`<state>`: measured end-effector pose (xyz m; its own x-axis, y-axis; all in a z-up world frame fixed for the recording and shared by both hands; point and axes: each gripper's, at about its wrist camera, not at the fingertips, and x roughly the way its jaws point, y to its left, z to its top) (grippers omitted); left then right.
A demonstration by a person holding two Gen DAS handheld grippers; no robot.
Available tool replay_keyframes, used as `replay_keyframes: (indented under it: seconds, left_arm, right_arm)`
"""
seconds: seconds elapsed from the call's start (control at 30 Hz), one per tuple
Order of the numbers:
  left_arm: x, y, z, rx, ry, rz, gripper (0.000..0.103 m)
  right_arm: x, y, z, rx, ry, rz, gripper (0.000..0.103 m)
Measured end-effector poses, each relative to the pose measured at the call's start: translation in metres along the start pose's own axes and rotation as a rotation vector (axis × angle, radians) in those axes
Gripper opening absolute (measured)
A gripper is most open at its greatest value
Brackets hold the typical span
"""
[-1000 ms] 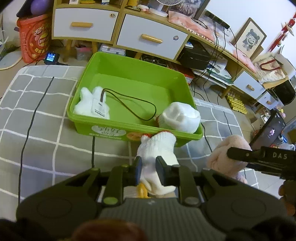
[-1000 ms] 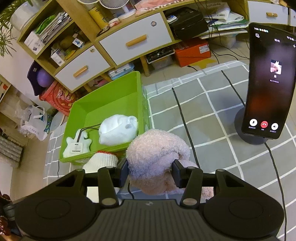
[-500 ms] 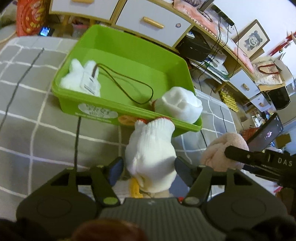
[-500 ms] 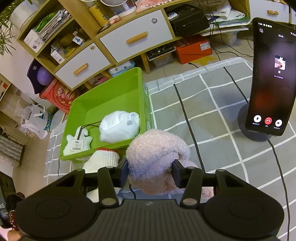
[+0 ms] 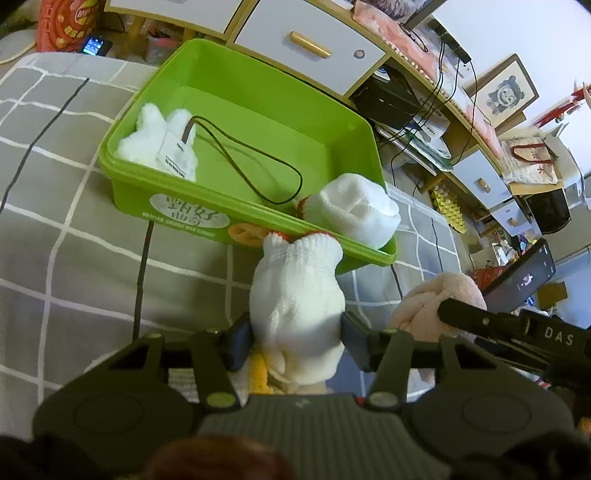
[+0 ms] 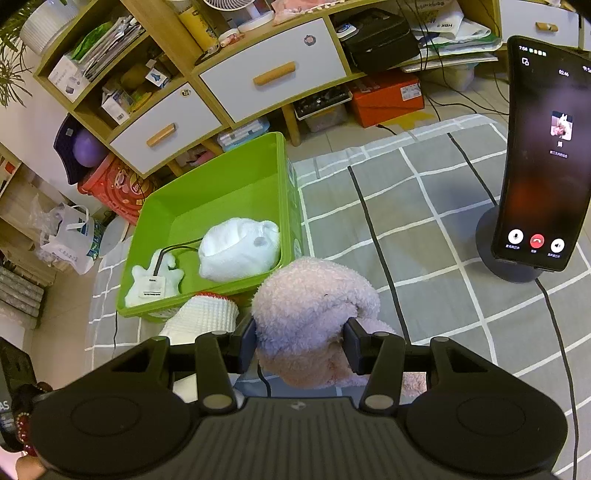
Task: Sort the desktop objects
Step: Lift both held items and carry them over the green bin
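Note:
A white knit glove (image 5: pixel 299 295) with a red cuff sits between the fingers of my left gripper (image 5: pixel 297 341); the jaws stand wide and just touch its sides, just before the green bin (image 5: pixel 236 218). The bin holds a white plush charger with a black cable (image 5: pixel 162 147) and a white rolled cloth (image 5: pixel 358 214). My right gripper (image 6: pixel 301 343) is shut on a pink fluffy plush (image 6: pixel 314 306) to the right of the bin (image 6: pixel 288 192). The glove also shows in the right wrist view (image 6: pixel 203 314).
A phone on a round stand (image 6: pixel 535 155) stands at the right on the grey checked cloth (image 6: pixel 406 206). Black cables cross the cloth. Wooden drawers and shelves (image 6: pixel 266 74) stand behind the bin. A red snack tub (image 5: pixel 66 18) is at far left.
My left gripper's jaws have opened from a tight grip on the white glove, and the view has moved closer to the bin. The right gripper has kept its hold on the pink plush.

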<state>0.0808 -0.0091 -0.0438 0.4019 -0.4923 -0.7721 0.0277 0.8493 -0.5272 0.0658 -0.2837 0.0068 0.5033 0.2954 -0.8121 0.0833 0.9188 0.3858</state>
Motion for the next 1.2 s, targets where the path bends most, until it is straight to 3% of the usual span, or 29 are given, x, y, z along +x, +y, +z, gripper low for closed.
replay_keyframes:
  seconds: [0.6,1.2]
  left_arm:
    - [-0.05,-0.025,0.008,0.075,-0.117,-0.005,0.047]
    - [-0.061,-0.026,0.069,0.065,-0.213,0.072,0.047]
  right_arm:
    - [-0.026,0.0,0.015,0.04,-0.072,0.062,0.049]
    - [-0.022,0.045,0.075,0.004,-0.142,0.167,0.049]
